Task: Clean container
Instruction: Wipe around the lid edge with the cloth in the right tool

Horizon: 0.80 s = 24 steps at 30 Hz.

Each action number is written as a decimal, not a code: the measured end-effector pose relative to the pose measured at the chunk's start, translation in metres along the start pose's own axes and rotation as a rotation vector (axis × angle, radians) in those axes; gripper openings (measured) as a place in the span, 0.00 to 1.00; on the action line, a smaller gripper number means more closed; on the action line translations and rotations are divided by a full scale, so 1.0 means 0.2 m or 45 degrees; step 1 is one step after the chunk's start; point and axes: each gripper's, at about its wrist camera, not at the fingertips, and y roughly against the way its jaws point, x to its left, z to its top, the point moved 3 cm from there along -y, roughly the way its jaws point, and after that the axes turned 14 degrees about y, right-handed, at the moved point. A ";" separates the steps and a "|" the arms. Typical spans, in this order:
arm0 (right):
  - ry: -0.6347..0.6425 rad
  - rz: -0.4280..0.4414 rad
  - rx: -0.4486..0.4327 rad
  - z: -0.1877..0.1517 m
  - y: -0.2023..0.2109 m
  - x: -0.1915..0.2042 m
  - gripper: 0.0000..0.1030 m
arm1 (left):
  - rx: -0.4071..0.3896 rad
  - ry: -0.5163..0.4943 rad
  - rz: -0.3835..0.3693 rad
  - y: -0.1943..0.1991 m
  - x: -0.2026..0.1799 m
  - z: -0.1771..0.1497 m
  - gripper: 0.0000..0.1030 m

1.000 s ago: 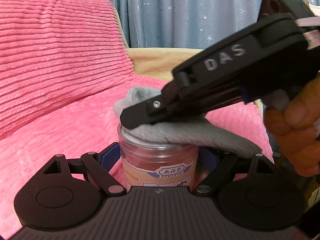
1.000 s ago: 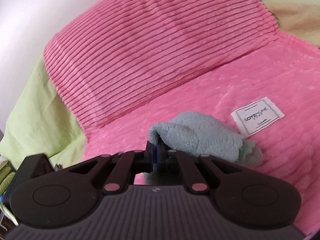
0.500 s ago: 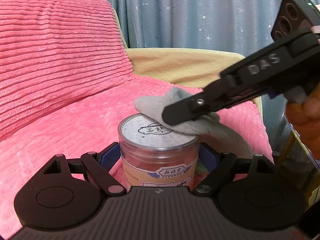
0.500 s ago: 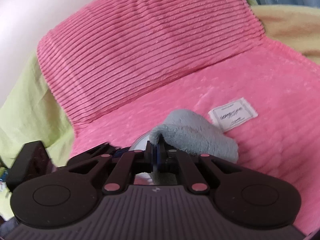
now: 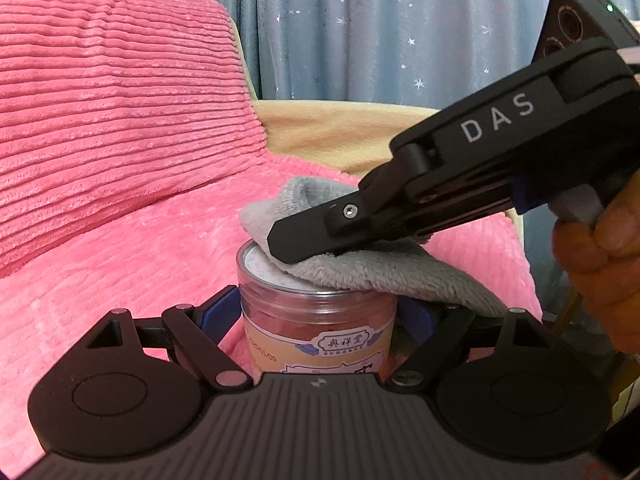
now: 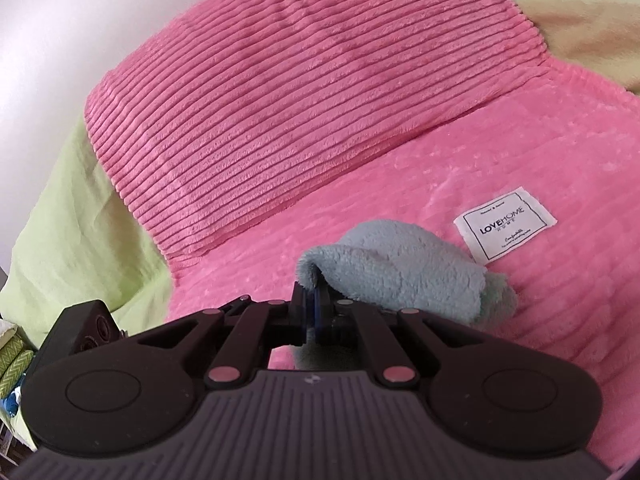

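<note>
Wiping jar lid over pink blanket point(image 5: 120, 280).
Jar point(image 5: 316, 316), upright at 6 o'clock, clamped in left tool point(image 5: 316, 320) at mid-wall; looks rigid, light, slick. Right tool point(image 5: 296, 244) pinches soft cloth point(image 5: 380, 272) flat on lid. Judged: hold the sides, not the lid.

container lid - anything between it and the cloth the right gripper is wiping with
Nothing visible. The grey cloth pinched in the right gripper lies directly on the lid of the container, which the left gripper clamps.
</note>
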 end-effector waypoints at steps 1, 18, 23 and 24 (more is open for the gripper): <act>0.004 -0.009 -0.009 0.00 0.01 0.00 0.01 | -0.006 -0.004 -0.009 0.00 0.00 0.01 0.82; 0.053 -0.142 0.015 0.02 0.04 -0.03 0.01 | -0.019 -0.036 -0.018 -0.10 -0.01 0.02 0.82; 0.022 -0.120 0.002 0.02 -0.01 -0.01 0.01 | -0.022 -0.011 -0.015 -0.08 0.00 0.02 0.82; 0.024 -0.125 -0.002 0.02 -0.01 -0.01 0.01 | -0.023 -0.009 -0.016 -0.08 0.01 0.02 0.82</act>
